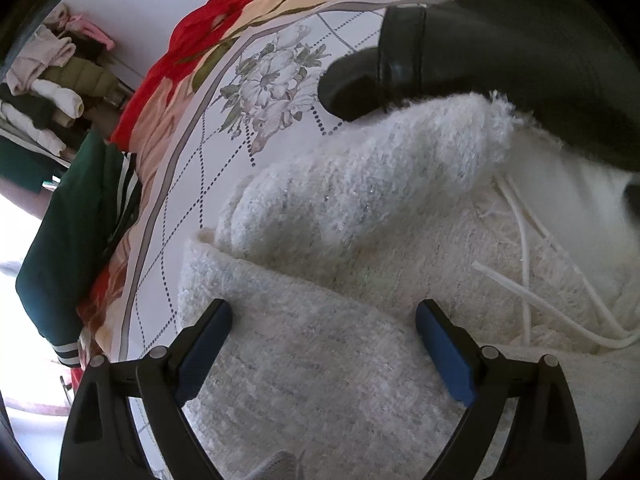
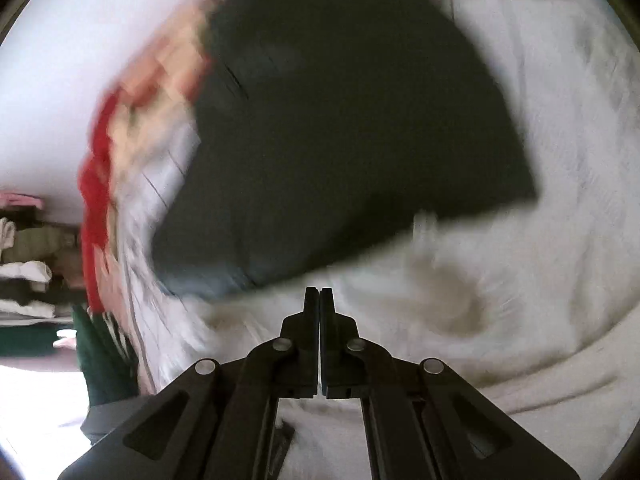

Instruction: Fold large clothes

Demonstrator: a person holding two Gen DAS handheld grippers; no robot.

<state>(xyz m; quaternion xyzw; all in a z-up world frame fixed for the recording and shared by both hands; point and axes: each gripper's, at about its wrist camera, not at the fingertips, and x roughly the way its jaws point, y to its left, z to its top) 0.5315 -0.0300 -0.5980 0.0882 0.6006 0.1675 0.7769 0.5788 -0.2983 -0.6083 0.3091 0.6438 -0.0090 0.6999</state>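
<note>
Fluffy white sweater [image 1: 320,360] on floral bedsheet [image 1: 224,128]
Left gripper [image 1: 323,322] spread wide above it; right gripper [image 2: 319,300] clenched, empty.

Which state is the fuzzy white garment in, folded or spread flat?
Partly folded: the white garment has one sleeve doubled across its body, between the open left tongs.

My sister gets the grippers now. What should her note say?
Left gripper: open, over the white fuzzy sweater, holding nothing.
Right gripper: shut, apparently empty; its view is blurred.
The sweater lies on the floral bedsheet, one sleeve folded across it, drawstrings loose. A black garment overlaps its far end.
Left: finish folding the sweater.
</note>
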